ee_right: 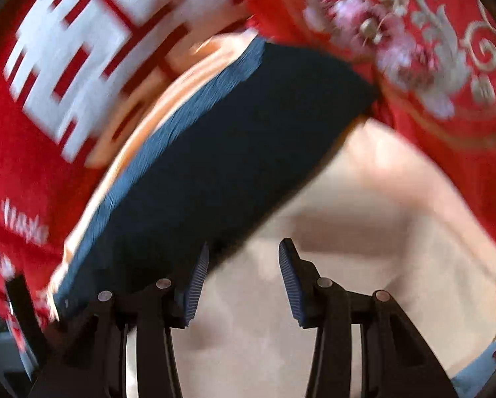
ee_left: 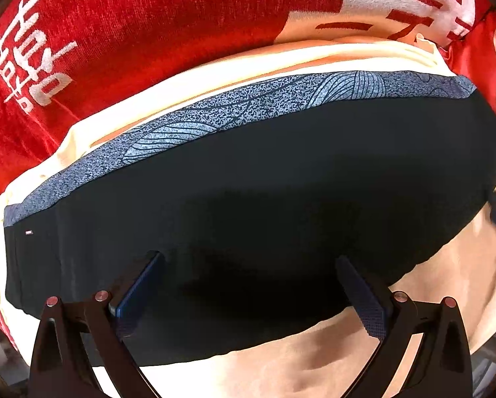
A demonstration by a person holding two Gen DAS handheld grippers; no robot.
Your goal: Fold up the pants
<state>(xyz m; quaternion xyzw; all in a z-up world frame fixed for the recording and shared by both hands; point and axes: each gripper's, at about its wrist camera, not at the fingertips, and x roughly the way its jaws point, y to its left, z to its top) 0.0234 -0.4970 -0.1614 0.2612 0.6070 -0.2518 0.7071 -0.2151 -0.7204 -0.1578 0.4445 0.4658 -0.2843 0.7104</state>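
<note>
Hanging over the near edge of the dark pants [ee_left: 248, 199], the left gripper [ee_left: 249, 260] has its fingers spread wide apart with nothing between them; both blue-padded fingertips [ee_left: 364, 295] sit above the black fabric. The pants lie folded into a broad flat band on a cream cloth [ee_left: 364, 348], whose bare, wrinkled part fills the near right. Along the far edge of the pants runs a speckled blue-grey strip printed with fine curved lines [ee_left: 234, 109], and a tiny label shows at its left end.

In the blurred right wrist view, the right gripper [ee_right: 244, 258] is also parted and empty, its left finger at the pants' near edge [ee_right: 215, 152] and its right finger over the cream cloth [ee_right: 364, 248].

Farthest off, a red blanket with white lettering [ee_left: 132, 33] spreads beyond the cloth, with floral embroidery at the right [ee_right: 430, 43].
</note>
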